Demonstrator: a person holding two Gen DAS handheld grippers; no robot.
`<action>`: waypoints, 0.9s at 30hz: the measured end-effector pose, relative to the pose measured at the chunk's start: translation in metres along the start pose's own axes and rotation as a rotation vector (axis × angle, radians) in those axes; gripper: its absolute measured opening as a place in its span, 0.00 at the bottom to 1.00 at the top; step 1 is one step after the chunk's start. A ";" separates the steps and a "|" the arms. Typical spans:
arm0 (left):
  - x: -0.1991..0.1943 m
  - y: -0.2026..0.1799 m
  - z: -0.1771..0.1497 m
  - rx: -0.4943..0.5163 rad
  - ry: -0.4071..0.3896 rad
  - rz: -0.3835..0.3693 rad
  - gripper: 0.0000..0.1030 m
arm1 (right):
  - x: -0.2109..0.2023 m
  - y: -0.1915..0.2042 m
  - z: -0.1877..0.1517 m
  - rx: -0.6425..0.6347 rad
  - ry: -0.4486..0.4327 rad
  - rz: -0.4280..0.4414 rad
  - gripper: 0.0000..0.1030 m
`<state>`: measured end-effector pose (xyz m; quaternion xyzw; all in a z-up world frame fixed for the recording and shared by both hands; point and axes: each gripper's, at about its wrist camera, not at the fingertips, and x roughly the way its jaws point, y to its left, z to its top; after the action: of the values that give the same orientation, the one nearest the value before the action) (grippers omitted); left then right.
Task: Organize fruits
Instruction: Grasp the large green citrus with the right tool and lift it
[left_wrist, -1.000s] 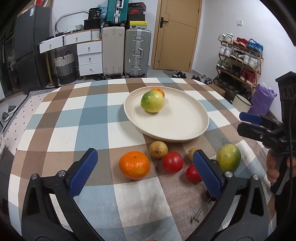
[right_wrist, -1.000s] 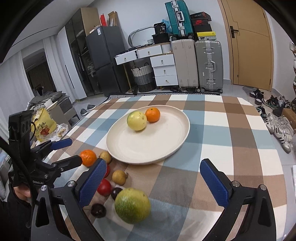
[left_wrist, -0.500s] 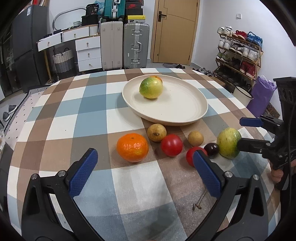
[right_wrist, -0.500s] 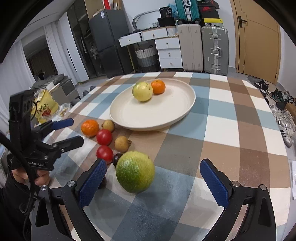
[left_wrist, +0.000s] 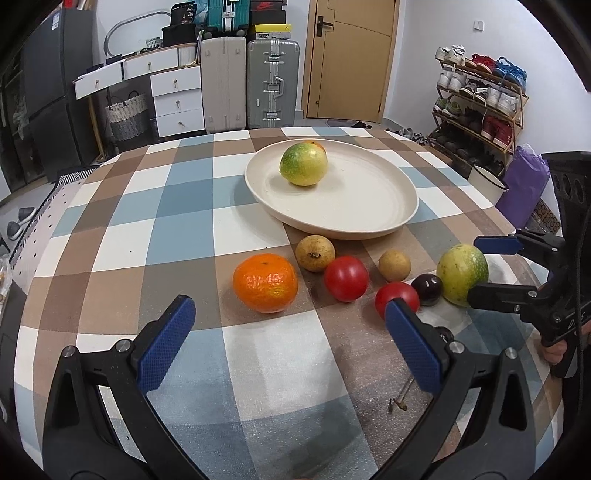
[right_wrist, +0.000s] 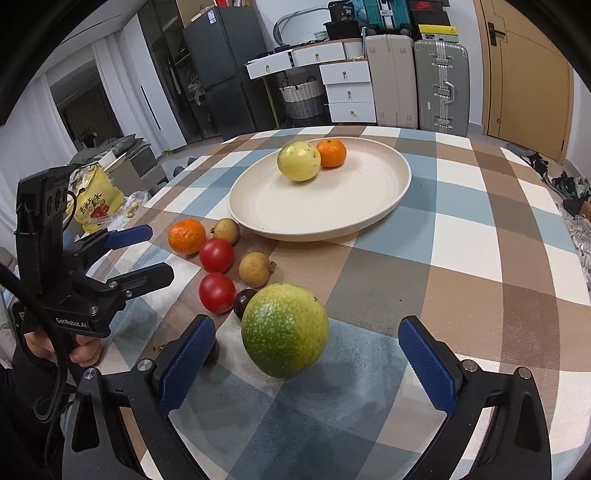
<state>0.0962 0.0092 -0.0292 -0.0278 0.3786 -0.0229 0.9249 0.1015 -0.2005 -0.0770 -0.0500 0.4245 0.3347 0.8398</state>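
- The table (right_wrist: 461, 236), under its checked cloth, filled the frame in both views, and every fruit of the task sat on it or on the plate.
- The plate (right_wrist: 332, 218) sat centre-frame, upper middle; it already carried a yellow-green fruit (right_wrist: 298, 161) and a small orange (right_wrist: 331, 153) touching it.
- The right gripper (right_wrist: 304, 365) hovered low at the bottom of its frame, fingers wide apart and empty, with the big green fruit (right_wrist: 284, 330) sitting between and just ahead of them.
- The step looked like the pick of that green fruit. To do it well, I'd judge the fingers should slide on until the pads bracket its widest part, then close gently, since a round fruit rolls out of a shallow pinch.
- A risk: the dark plum (right_wrist: 244, 301) touched the green fruit's left side, and the left finger (right_wrist: 186, 363) could knock it or the tomatoes.
- The left gripper (left_wrist: 288, 349) waited at the bottom of its own frame, fingers spread and holding nothing, the large orange (left_wrist: 265, 282) just ahead.
- The row between, lower middle of the frame: two red tomatoes (left_wrist: 346, 277), two brown fruits (left_wrist: 315, 253), all off the plate.
- The right view showed the small orange on the plate plainly; in the left view it was nearly hidden behind the yellow-green fruit.
- The left view alone showed the right gripper from the side, at the right edge, its fingers either side of the green fruit, not yet touching as far as I could tell.
- The left view also caught a small stem (left_wrist: 400, 400) on the cloth.
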 end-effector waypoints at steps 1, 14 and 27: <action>0.000 0.000 0.000 -0.002 0.001 0.000 0.99 | 0.000 0.001 0.000 -0.004 0.000 0.000 0.94; 0.004 0.007 0.000 -0.032 0.007 -0.006 0.99 | 0.004 0.010 -0.003 -0.035 0.019 0.038 0.63; 0.002 0.015 0.001 -0.064 -0.005 0.019 0.99 | 0.000 0.011 -0.003 -0.047 -0.005 0.040 0.48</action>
<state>0.0985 0.0238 -0.0312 -0.0538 0.3771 -0.0020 0.9246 0.0926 -0.1929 -0.0767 -0.0606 0.4154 0.3615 0.8325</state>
